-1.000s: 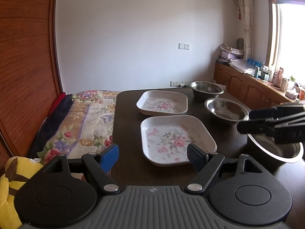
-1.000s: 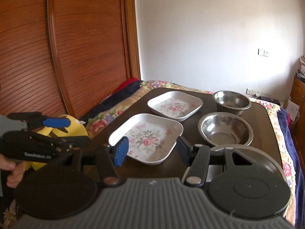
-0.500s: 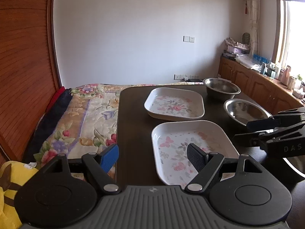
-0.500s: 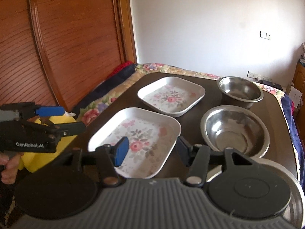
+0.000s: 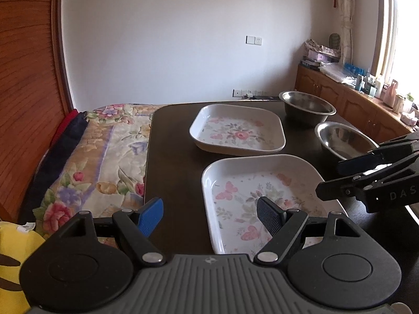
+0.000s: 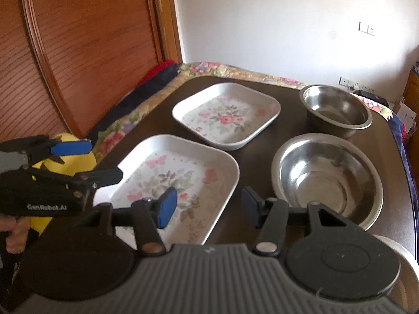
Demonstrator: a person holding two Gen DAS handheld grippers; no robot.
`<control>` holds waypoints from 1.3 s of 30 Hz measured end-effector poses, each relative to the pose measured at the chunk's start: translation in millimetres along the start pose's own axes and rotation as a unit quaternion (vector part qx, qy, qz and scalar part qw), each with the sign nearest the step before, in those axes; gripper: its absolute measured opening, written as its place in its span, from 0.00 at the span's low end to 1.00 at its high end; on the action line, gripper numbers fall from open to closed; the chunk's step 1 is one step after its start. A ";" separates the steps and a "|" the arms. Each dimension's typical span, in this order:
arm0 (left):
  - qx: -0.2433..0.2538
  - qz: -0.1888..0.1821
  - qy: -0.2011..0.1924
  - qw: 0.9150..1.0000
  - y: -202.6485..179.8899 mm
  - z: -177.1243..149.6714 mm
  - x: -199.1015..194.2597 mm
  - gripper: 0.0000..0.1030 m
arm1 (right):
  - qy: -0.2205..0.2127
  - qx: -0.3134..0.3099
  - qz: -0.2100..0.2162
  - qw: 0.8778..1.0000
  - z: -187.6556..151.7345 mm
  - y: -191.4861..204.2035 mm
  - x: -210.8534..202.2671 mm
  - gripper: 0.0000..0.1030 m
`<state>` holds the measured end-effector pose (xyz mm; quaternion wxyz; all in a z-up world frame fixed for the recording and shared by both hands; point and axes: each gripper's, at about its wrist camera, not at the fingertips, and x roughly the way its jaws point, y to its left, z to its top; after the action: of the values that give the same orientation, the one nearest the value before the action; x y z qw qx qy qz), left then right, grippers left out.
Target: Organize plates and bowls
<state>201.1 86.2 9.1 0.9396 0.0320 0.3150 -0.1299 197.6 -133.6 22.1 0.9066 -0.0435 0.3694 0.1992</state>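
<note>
Both grippers have come forward and lower over the dark table [image 5: 172,157] since a second ago, so the near floral plate [image 6: 180,180] now fills more of each view and the third steel bowl has slid almost out of sight under the right gripper's body.

Going left to right: a floral bedspread [image 5: 104,151] lies beside the table's left edge, with a yellow plush toy [image 5: 10,251] at the near corner. The left gripper [image 5: 209,216] hangs over the near plate's left rim, its jaws well apart with nothing between the pads; the blue pad is above bare table, the black pad above the plate. In the right wrist view a hand [image 6: 15,235] holds that gripper at the left edge.

The near floral plate [image 5: 264,198] sits flat on the table. Just behind it, close but apart, is the far floral plate [image 5: 238,130]. The right gripper [image 6: 207,206] hovers above the near plate's right rim, jaws about half spread and empty.

To the right of the plates stand the steel bowls: the wide steel bowl [image 6: 327,180] beside the near plate, and the small steel bowl [image 6: 336,110] behind it, beside the far plate. Only a sliver of rim of the third steel bowl [image 6: 403,251] shows at the near right.
</note>
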 end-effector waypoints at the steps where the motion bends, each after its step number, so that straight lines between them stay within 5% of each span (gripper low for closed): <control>1: 0.000 -0.001 0.001 1.000 0.0 0.0 1.6 1.00 | 0.006 -0.003 -0.001 1.000 1.0 0.0 2.4 0.55; 12: -0.014 -0.018 0.018 1.000 5.7 -1.0 11.9 0.79 | 0.064 -0.002 0.003 0.998 12.8 -7.2 19.7 0.54; 22: -0.017 -0.028 0.032 0.999 4.4 -5.8 15.9 0.64 | 0.089 -0.015 0.012 0.996 10.1 -6.3 24.2 0.40; 28: -0.022 -0.034 0.041 0.998 2.7 -8.7 18.3 0.57 | 0.105 -0.030 0.015 0.994 8.5 -1.7 27.9 0.24; 39: -0.039 -0.028 0.039 0.998 7.2 -11.9 11.5 0.44 | 0.092 -0.029 0.010 0.995 7.5 -3.4 27.0 0.15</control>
<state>204.9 92.2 -7.5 0.9230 -0.0081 0.3572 -0.1427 221.3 -126.1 8.8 0.8649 -0.0843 0.4460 0.2142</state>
